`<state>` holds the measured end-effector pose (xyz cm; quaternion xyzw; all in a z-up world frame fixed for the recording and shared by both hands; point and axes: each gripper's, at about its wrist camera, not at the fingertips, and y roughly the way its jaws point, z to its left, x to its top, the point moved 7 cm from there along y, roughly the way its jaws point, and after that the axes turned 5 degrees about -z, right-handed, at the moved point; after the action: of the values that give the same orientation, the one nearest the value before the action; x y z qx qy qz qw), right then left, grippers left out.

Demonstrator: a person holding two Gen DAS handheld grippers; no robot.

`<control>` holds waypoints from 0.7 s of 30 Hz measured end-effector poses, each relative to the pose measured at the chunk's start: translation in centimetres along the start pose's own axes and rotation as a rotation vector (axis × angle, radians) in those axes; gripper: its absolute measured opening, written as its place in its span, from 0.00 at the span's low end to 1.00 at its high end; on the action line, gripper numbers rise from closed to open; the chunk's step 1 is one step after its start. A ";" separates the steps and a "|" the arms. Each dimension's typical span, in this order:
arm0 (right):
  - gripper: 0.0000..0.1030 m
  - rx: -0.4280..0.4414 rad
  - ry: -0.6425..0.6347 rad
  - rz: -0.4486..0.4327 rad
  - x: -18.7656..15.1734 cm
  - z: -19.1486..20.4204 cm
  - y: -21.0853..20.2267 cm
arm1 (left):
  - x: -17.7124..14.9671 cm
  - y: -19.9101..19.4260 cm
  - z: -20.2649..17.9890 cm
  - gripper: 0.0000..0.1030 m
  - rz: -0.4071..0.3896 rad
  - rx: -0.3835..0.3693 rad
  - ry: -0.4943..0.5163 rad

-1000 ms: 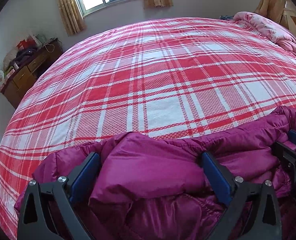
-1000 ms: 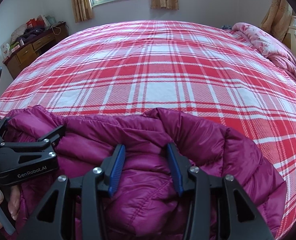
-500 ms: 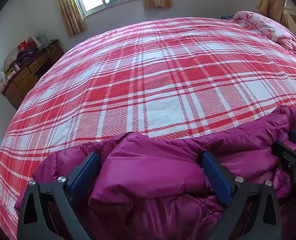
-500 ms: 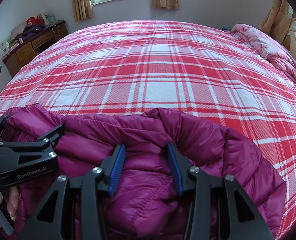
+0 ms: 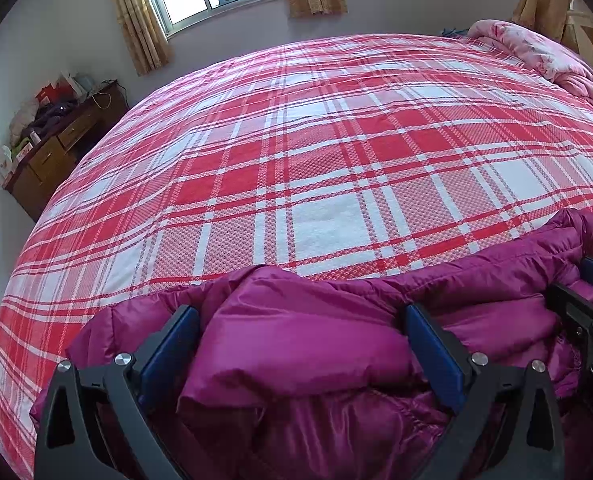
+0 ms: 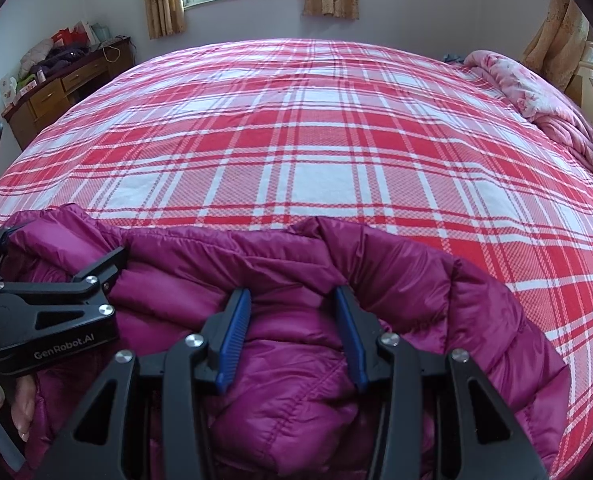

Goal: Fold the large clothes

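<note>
Left tool (image 5: 300, 344) spread wide, blue-padded fingers (image 5: 432, 348) far apart and tipped forward and down, a thick bulge of cloth sitting between them; whether the pads press it cannot be told. Seen from the right wrist, the same tool (image 6: 56, 256) low at the far left, angled inward, bare fingers of the left hand (image 6: 0, 404) wrapped round its handle. Right tool (image 6: 292, 328) narrowed, blue pads (image 6: 234, 336) pinching a ridge of cloth between them. From the left wrist, right tool (image 5: 592, 300) at the right edge, close alongside, partly cut off.
</note>
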<state>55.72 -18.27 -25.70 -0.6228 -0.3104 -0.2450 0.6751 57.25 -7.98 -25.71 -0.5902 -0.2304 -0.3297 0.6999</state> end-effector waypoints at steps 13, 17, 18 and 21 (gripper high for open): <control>0.85 0.100 0.195 -0.044 -7.8 -7.1 -16.8 | -7.5 -16.3 9.6 0.99 -0.130 -0.079 -0.051; 0.85 0.046 0.208 -0.009 -14.6 -8.9 -21.3 | -16.6 -20.4 11.6 0.99 -0.073 -0.100 -0.075; 0.85 0.038 0.217 -0.006 -15.9 -9.1 -22.3 | -18.5 -21.1 11.9 0.99 -0.061 -0.112 -0.092; 0.85 0.032 0.233 0.027 -20.3 -9.4 -25.1 | -24.3 -23.0 12.2 0.99 -0.005 -0.146 -0.140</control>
<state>24.89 -31.33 -23.41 -0.5836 -0.2252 -0.3015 0.7196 24.77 6.60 -25.05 -0.6606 -0.2558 -0.3053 0.6363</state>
